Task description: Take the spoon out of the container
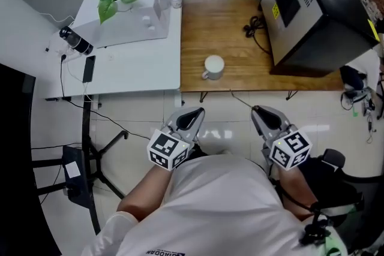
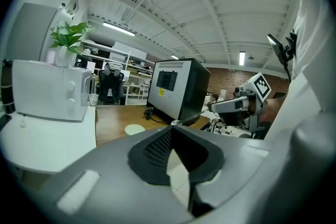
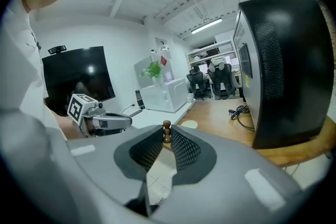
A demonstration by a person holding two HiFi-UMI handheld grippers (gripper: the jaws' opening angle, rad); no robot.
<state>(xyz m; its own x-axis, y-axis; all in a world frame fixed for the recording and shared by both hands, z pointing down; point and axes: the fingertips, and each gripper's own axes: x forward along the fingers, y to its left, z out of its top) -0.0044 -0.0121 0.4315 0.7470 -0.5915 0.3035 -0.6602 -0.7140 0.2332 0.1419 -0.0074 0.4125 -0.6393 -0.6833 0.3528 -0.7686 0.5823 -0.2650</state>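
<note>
Here the right hand-held gripper (image 1: 258,111) points forward, clamping the spoon (image 3: 166,127).

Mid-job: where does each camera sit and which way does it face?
Head view: on the head, steeply down at table and mug; left hand-held gripper, right hand-held gripper, shirt show.
Left gripper view: on the left one, toward the table; shut jaws.
Right gripper view: on the right one, toward the table; jaws pinching spoon.
All share the mug.
</note>
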